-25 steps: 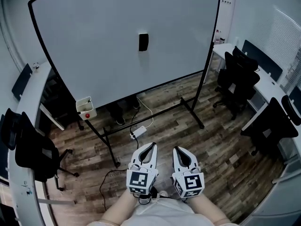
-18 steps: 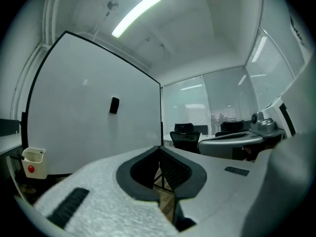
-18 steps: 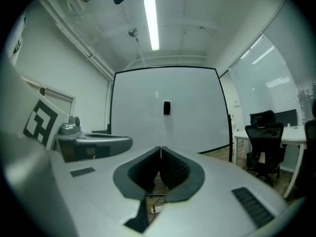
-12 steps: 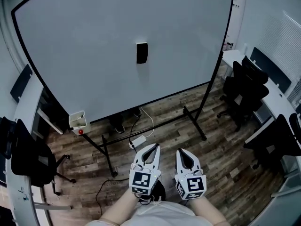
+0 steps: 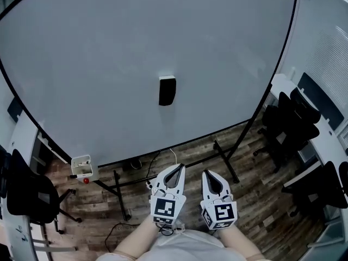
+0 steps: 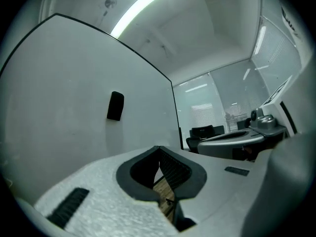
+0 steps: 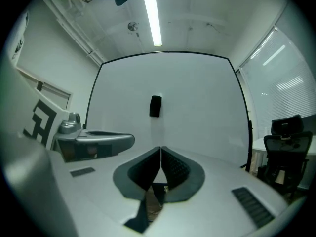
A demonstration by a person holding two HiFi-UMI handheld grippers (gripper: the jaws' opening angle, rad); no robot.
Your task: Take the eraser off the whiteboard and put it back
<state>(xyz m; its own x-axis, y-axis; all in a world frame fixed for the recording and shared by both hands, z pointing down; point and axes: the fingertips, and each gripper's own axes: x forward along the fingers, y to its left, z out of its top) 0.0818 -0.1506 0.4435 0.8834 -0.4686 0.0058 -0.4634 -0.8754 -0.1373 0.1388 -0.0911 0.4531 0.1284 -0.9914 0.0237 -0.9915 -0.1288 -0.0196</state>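
black eraser (image 5: 167, 91) on white whiteboard (image 5: 109, 64) (black-framed).

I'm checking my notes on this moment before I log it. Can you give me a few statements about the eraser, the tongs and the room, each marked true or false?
1. The eraser sits on the whiteboard. True.
2. The left tongs grip the eraser. False: they are shut with nothing in them, short of the board.
3. The right tongs are wide open. False: their jaws are together, with nothing between them.
4. Black chairs stand to the right of the whiteboard. True.
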